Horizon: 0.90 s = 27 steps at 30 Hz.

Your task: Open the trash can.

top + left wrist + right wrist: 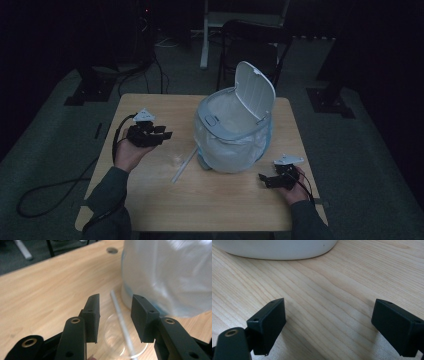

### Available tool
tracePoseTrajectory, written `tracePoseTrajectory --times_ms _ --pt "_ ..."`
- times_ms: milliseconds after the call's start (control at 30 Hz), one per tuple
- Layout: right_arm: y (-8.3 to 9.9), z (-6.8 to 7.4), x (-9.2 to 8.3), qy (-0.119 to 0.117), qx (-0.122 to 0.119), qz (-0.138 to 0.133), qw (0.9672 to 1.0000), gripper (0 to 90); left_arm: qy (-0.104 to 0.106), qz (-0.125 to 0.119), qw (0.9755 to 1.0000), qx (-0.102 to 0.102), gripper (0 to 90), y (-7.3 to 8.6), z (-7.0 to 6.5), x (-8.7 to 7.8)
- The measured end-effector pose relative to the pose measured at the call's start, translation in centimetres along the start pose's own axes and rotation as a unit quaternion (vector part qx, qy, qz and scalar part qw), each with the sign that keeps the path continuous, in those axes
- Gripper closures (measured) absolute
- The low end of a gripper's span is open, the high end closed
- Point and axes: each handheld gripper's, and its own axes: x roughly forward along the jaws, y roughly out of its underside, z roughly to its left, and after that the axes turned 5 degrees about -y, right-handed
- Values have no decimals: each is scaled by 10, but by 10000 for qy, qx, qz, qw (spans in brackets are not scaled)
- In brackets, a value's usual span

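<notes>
- Straw [122, 322] and clear lid [117, 340] are seen lying on the table [150, 200], at about seven o'clock of the bin [235, 135], straw across the lid's rim
- Both are judged light, thin and slippery; the straw is best pinched mid-length, as the lid may flex
- Left gripper [115, 315] is held released, jaws apart above the straw, nothing clamped
- Right gripper [328, 325] is spread wide over bare wood, at four o'clock of the bin
- Bin lid is raised; a translucent bag lines it, contents cannot be told

A dim lab or studio is showing here: a lone wooden table [150, 205] is standing on grey carpet [360, 150], with black stand feet [85, 95] and trailing cables [50, 192] lying around.
</notes>
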Motion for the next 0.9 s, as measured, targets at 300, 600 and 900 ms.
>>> tracePoseTrajectory --times_ms 300,600,900 --pt "0 0 0 0 -4 1 10000 113 -7 322 9992 -250 590 24 8 14" --pt "0 0 0 1 -3 1 10000 113 80 517 9979 -383 587 36 9 24" --pt "0 0 0 -1 0 1 10000 113 253 718 9959 -491 603 43 10 31"
